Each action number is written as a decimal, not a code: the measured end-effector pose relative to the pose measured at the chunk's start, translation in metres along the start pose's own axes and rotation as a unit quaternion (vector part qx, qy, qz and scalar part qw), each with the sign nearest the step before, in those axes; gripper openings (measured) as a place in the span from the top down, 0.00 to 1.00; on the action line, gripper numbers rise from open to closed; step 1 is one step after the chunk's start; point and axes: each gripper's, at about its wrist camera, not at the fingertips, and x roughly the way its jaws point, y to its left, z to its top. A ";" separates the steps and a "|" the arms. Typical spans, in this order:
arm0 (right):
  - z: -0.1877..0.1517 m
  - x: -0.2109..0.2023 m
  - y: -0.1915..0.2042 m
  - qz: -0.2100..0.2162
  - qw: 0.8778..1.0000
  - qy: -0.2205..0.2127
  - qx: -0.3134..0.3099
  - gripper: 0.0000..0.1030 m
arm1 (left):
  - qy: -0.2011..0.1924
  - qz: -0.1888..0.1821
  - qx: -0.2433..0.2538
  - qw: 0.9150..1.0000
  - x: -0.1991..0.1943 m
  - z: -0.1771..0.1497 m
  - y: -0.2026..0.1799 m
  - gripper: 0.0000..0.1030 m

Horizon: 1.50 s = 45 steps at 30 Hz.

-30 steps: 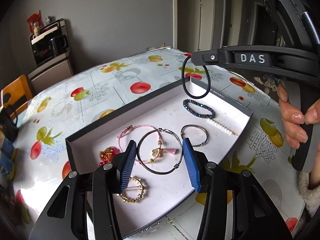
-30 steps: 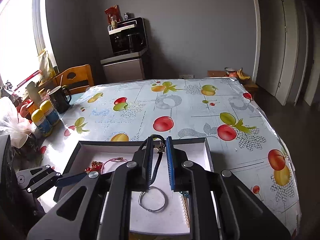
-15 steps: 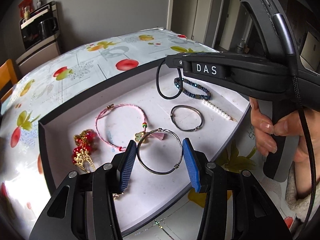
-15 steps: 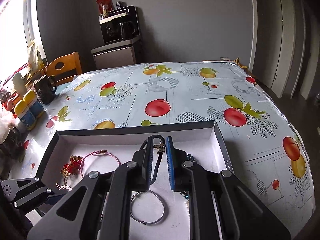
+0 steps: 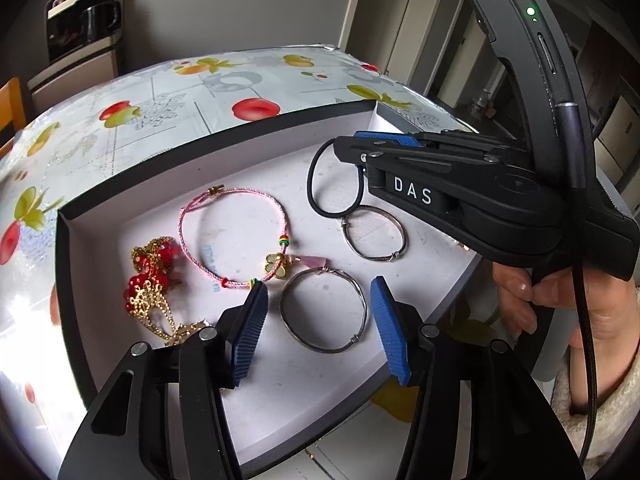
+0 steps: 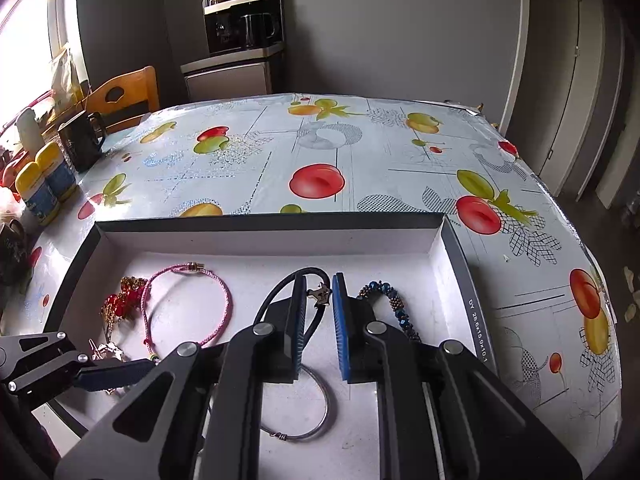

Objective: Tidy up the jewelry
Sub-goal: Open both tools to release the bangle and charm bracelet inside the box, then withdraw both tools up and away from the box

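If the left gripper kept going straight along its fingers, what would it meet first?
Most likely the silver wire bangle lying on the box floor, framed between the open left gripper fingers. Depth is unclear, so it could land on the floor inside the ring.

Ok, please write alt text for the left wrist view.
An open left hand-held gripper frames a silver bangle in a white box lid. The right hand-held gripper holds a black cord bracelet above other jewelry.
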 end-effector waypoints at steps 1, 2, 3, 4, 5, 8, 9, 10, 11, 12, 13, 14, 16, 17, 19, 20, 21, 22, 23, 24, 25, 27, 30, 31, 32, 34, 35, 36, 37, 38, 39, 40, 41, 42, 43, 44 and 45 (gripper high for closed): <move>-0.001 0.001 0.000 -0.001 1.000 0.002 -0.002 0.87 | -0.001 0.001 0.001 1.000 0.000 0.000 0.000 0.46; -0.001 0.002 0.000 -0.002 1.000 0.003 -0.003 0.87 | -0.002 0.002 0.001 1.000 0.000 0.000 -0.001 0.46; -0.001 0.002 0.000 -0.002 1.000 0.005 -0.003 0.87 | -0.003 0.003 0.002 1.000 -0.001 -0.001 -0.001 0.46; -0.002 0.003 0.000 -0.001 1.000 0.006 -0.002 0.87 | -0.004 0.004 0.003 1.000 -0.001 -0.001 -0.001 0.45; -0.002 0.004 0.000 0.004 1.000 0.007 -0.001 0.87 | -0.005 0.005 0.004 1.000 -0.001 -0.001 -0.001 0.45; -0.001 0.004 -0.002 0.015 1.000 0.009 0.006 0.86 | -0.008 0.012 0.009 1.000 -0.002 -0.001 -0.003 0.45; -0.001 0.003 -0.002 0.014 1.000 0.008 0.005 0.80 | -0.010 0.015 0.012 1.000 -0.003 -0.002 -0.004 0.45; -0.002 0.002 -0.002 0.014 1.000 0.008 0.005 0.75 | -0.013 0.016 0.014 1.000 -0.003 -0.002 -0.005 0.45; -0.002 0.000 -0.003 0.016 1.000 0.007 0.008 0.67 | -0.015 0.015 0.015 1.000 -0.005 -0.002 -0.006 0.45; -0.002 -0.002 -0.004 0.017 1.000 0.005 0.009 0.67 | -0.018 0.015 0.015 1.000 -0.006 -0.002 -0.006 0.45; -0.002 -0.004 -0.005 0.018 1.000 0.004 0.011 0.67 | -0.021 0.016 0.015 1.000 -0.008 -0.002 -0.006 0.45; -0.002 -0.007 -0.007 0.017 1.000 0.001 0.015 0.67 | -0.025 0.016 0.014 0.999 -0.011 -0.001 -0.006 0.45; -0.001 -0.015 -0.012 0.018 1.000 -0.003 0.024 0.65 | -0.033 0.020 0.012 0.999 -0.016 -0.001 -0.006 0.44; -0.002 -0.021 -0.015 0.020 0.999 -0.005 0.029 0.62 | -0.036 0.026 0.011 0.999 -0.019 -0.001 -0.007 0.42; -0.003 -0.032 -0.018 0.023 0.999 -0.009 0.031 0.59 | -0.042 0.040 0.016 0.998 -0.024 -0.001 -0.010 0.42; -0.004 -0.039 -0.019 0.023 0.999 -0.012 0.028 0.57 | -0.046 0.045 0.018 0.998 -0.028 -0.001 -0.011 0.41; -0.005 -0.046 -0.019 0.022 0.999 -0.015 0.023 0.54 | -0.049 0.049 0.019 0.997 -0.032 -0.001 -0.013 0.40; -0.008 -0.052 -0.020 0.023 0.999 -0.017 0.018 0.52 | -0.052 0.054 0.020 0.997 -0.036 -0.002 -0.014 0.40; -0.011 -0.059 -0.020 0.025 0.999 -0.018 0.012 0.48 | -0.055 0.059 0.021 0.997 -0.040 -0.003 -0.016 0.39; -0.015 -0.066 -0.020 0.026 0.999 -0.019 0.005 0.46 | -0.057 0.064 0.022 0.996 -0.044 -0.005 -0.017 0.38; -0.019 -0.073 -0.019 0.026 0.999 -0.020 -0.002 0.46 | -0.060 0.068 0.021 0.996 -0.048 -0.007 -0.018 0.37; -0.028 -0.086 -0.019 0.025 0.999 -0.024 -0.013 0.41 | -0.069 0.074 0.016 0.995 -0.059 -0.012 -0.019 0.32; -0.042 -0.103 -0.019 0.030 0.999 -0.031 -0.026 0.37 | -0.077 0.086 0.005 0.993 -0.072 -0.024 -0.022 0.28; -0.047 -0.108 -0.019 0.032 0.999 -0.032 -0.030 0.35 | -0.079 0.089 0.001 0.993 -0.074 -0.028 -0.023 0.27; -0.052 -0.112 -0.019 0.034 0.998 -0.033 -0.034 0.33 | -0.080 0.092 -0.003 0.993 -0.076 -0.032 -0.023 0.27; -0.063 -0.118 -0.019 0.034 0.998 -0.035 -0.041 0.30 | -0.085 0.101 -0.011 0.991 -0.080 -0.040 -0.024 0.24; -0.067 -0.119 -0.018 0.034 0.998 -0.035 -0.045 0.25 | -0.090 0.106 -0.015 0.990 -0.082 -0.044 -0.025 0.21; -0.072 -0.121 -0.019 0.032 0.998 -0.036 -0.045 0.18 | -0.095 0.109 -0.021 0.989 -0.083 -0.047 -0.025 0.19; -0.077 -0.122 -0.020 0.032 0.998 -0.038 -0.043 0.16 | -0.099 0.108 -0.028 0.989 -0.084 -0.050 -0.024 0.18; -0.081 -0.123 -0.021 0.035 0.998 -0.040 -0.040 0.14 | -0.100 0.106 -0.035 0.989 -0.083 -0.052 -0.023 0.17; -0.083 -0.123 -0.023 0.038 0.998 -0.041 -0.038 0.13 | -0.101 0.105 -0.039 0.989 -0.083 -0.054 -0.023 0.17; -0.086 -0.122 -0.025 0.037 0.998 -0.041 -0.038 0.12 | -0.103 0.105 -0.044 0.988 -0.082 -0.056 -0.022 0.17; -0.088 -0.122 -0.026 0.033 0.998 -0.042 -0.040 0.11 | -0.105 0.109 -0.048 0.987 -0.081 -0.057 -0.022 0.17; -0.090 -0.121 -0.027 0.026 0.998 -0.045 -0.044 0.10 | -0.107 0.114 -0.053 0.986 -0.079 -0.059 -0.021 0.17; -0.092 -0.121 -0.028 0.020 0.998 -0.048 -0.047 0.09 | -0.110 0.119 -0.059 0.985 -0.079 -0.060 -0.020 0.17; -0.094 -0.121 -0.030 0.016 0.997 -0.052 -0.049 0.07 | -0.111 0.121 -0.066 0.984 -0.077 -0.060 -0.020 0.17; -0.095 -0.121 -0.032 0.014 0.997 -0.055 -0.049 0.06 | -0.112 0.121 -0.070 0.984 -0.076 -0.061 -0.020 0.16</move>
